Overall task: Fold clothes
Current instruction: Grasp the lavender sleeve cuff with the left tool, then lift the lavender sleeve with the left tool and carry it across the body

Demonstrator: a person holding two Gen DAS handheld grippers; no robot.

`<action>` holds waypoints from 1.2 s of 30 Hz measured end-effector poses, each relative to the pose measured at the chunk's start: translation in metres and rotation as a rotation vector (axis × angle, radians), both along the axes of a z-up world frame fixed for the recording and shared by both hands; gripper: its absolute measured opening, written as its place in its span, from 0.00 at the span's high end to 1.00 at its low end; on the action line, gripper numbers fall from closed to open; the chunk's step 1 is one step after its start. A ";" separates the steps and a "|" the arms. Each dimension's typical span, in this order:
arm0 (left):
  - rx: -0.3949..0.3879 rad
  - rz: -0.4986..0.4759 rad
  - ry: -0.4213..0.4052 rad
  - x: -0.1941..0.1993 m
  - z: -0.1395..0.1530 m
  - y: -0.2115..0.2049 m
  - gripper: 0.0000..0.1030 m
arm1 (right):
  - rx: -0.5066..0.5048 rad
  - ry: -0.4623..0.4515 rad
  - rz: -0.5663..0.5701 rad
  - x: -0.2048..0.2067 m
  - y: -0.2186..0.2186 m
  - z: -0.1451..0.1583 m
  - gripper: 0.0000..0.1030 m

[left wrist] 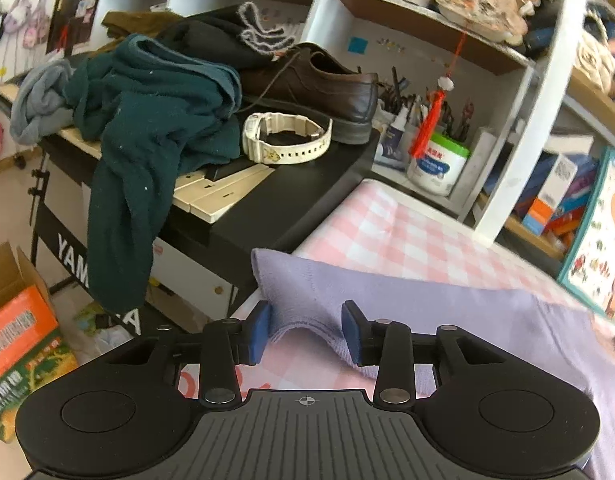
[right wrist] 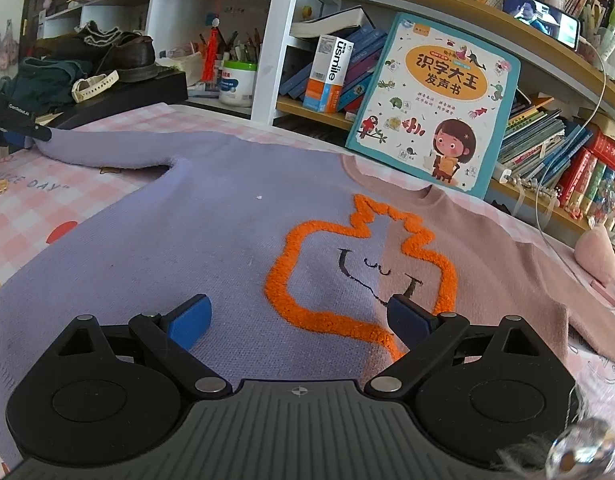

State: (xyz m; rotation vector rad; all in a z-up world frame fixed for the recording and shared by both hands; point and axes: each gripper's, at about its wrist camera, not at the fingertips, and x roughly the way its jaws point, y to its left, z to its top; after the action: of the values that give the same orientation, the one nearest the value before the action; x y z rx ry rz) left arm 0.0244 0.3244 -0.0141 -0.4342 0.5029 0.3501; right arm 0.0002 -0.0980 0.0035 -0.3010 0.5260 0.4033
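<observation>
A sweater, half lavender and half dusty pink (right wrist: 195,236), lies flat on the pink checked table, with an orange fuzzy outline (right wrist: 347,264) on its chest. Its lavender sleeve (left wrist: 387,292) stretches to the left. My left gripper (left wrist: 306,330) is open, its blue pads either side of the sleeve's cuff, which bunches up between them. It also shows at the far left of the right wrist view (right wrist: 25,138). My right gripper (right wrist: 297,318) is open and empty, hovering just above the sweater's chest.
A black keyboard (left wrist: 291,200) at the table's left end carries a dark green garment (left wrist: 147,128), a brown shoe (left wrist: 319,84) and a white watch (left wrist: 287,138). A children's book (right wrist: 439,104) leans on the bookshelf behind. A cardboard box (left wrist: 19,328) sits on the floor.
</observation>
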 end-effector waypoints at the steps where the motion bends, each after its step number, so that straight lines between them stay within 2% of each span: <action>1: -0.016 0.008 -0.010 0.000 -0.001 0.002 0.65 | 0.002 0.001 0.000 0.000 0.000 0.000 0.08; 3: -0.040 0.035 -0.022 0.000 -0.002 0.005 0.69 | 0.008 0.006 -0.001 0.001 -0.001 0.000 0.08; 7: -0.066 0.055 -0.024 0.001 -0.004 0.009 0.87 | 0.030 0.022 -0.015 0.004 -0.005 0.000 0.08; 10: -0.076 0.039 -0.018 0.002 -0.003 0.008 0.92 | 0.085 0.012 -0.040 0.004 -0.017 0.003 0.08; 11: -0.077 0.031 -0.020 0.002 -0.002 0.007 0.92 | 0.104 0.003 -0.044 0.002 -0.023 0.005 0.08; 14: -0.071 0.002 -0.049 -0.003 0.008 -0.001 0.92 | 0.081 -0.021 -0.078 -0.002 -0.047 0.006 0.08; 19: -0.023 -0.078 -0.118 -0.004 0.044 -0.029 0.92 | 0.038 -0.061 -0.136 -0.009 -0.087 0.008 0.08; 27: 0.075 -0.298 -0.197 0.017 0.106 -0.112 0.92 | 0.026 -0.056 -0.193 -0.021 -0.141 0.001 0.08; 36: 0.112 -0.485 -0.219 0.052 0.141 -0.214 0.92 | 0.118 0.065 -0.226 -0.009 -0.162 -0.006 0.06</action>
State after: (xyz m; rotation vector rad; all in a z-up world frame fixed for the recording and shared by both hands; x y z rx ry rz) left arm 0.0759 0.1102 0.1271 -0.2270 0.3579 -0.1366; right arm -0.0089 -0.2597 -0.0029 -0.1136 0.5906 0.2239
